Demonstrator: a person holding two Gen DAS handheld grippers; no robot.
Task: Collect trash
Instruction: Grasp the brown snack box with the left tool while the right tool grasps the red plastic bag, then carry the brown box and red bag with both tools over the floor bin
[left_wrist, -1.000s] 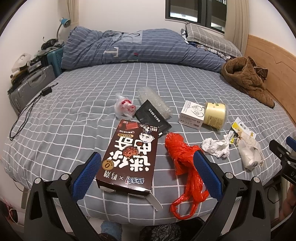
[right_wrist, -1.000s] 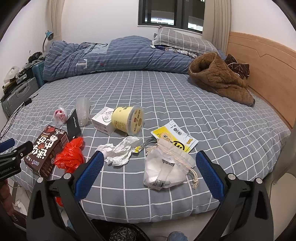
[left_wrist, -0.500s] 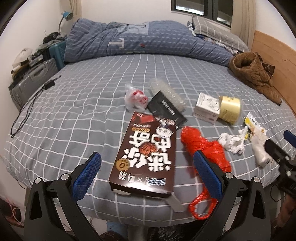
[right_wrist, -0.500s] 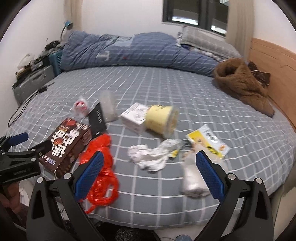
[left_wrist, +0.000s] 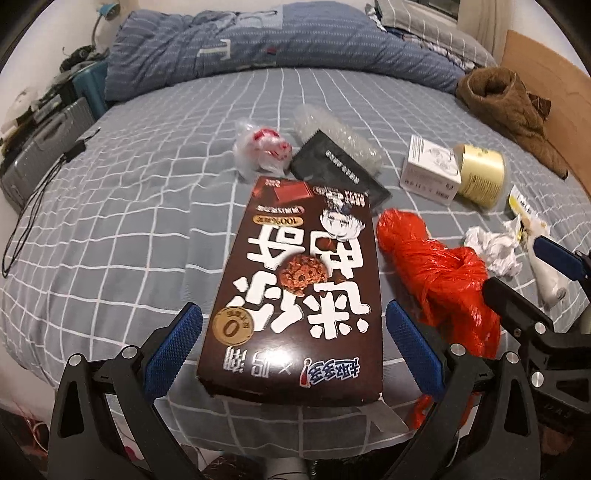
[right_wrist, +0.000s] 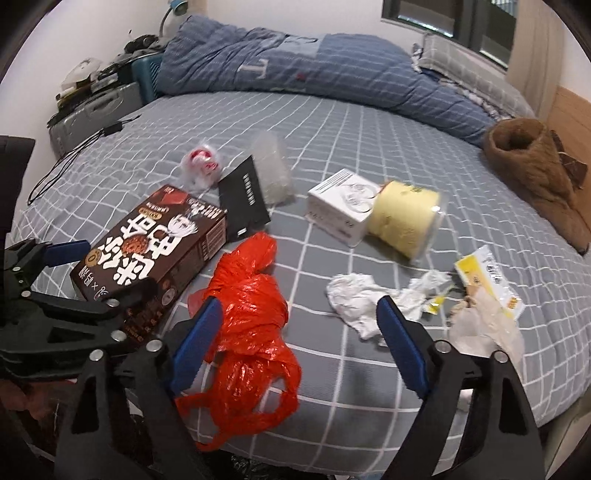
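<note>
A brown snack box (left_wrist: 299, 288) lies at the bed's near edge, its near end between the blue pads of my open left gripper (left_wrist: 293, 352). It also shows in the right wrist view (right_wrist: 147, 251). A crumpled red plastic bag (right_wrist: 251, 317) lies right of the box, its near part between the pads of my open right gripper (right_wrist: 299, 347); it also shows in the left wrist view (left_wrist: 436, 277). Crumpled white paper (right_wrist: 362, 302), a yellow cup (right_wrist: 406, 221), a white box (right_wrist: 343, 206), a black pouch (right_wrist: 243, 199) and a yellow packet (right_wrist: 487, 280) lie scattered on the bed.
The grey checked bed (left_wrist: 147, 221) has a blue duvet (left_wrist: 258, 48) at its far side and a brown coat (left_wrist: 513, 107) by the wooden headboard. Suitcases (left_wrist: 40, 147) stand at the left. A small clear bag with red contents (left_wrist: 262, 147) lies beyond the box.
Both grippers have moved forward and down toward the bed edge. The left now straddles the snack box end; the right has swung left from the white bag to the red bag.
</note>
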